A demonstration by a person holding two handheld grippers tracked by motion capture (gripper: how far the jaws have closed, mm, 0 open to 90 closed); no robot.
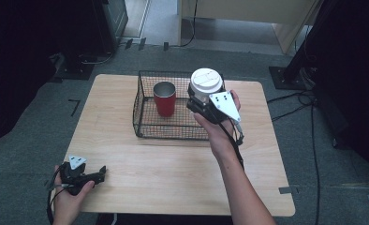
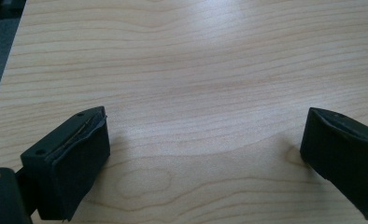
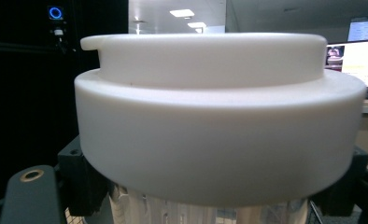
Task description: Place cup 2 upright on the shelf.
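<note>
While left gripper (image 1: 99, 173) idles wide-jawed on the bench (image 1: 173, 168), right gripper (image 1: 199, 101) clamps a lidded cup (image 1: 206, 83) upright over the basket (image 1: 140, 105), likely to keep it level beside the red cup (image 1: 165, 98).

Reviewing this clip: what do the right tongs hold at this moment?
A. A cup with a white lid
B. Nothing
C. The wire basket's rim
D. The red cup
A: the right tongs are closed on the white-lidded cup, raised over the wire basket, while the red cup stands inside it untouched.
</note>
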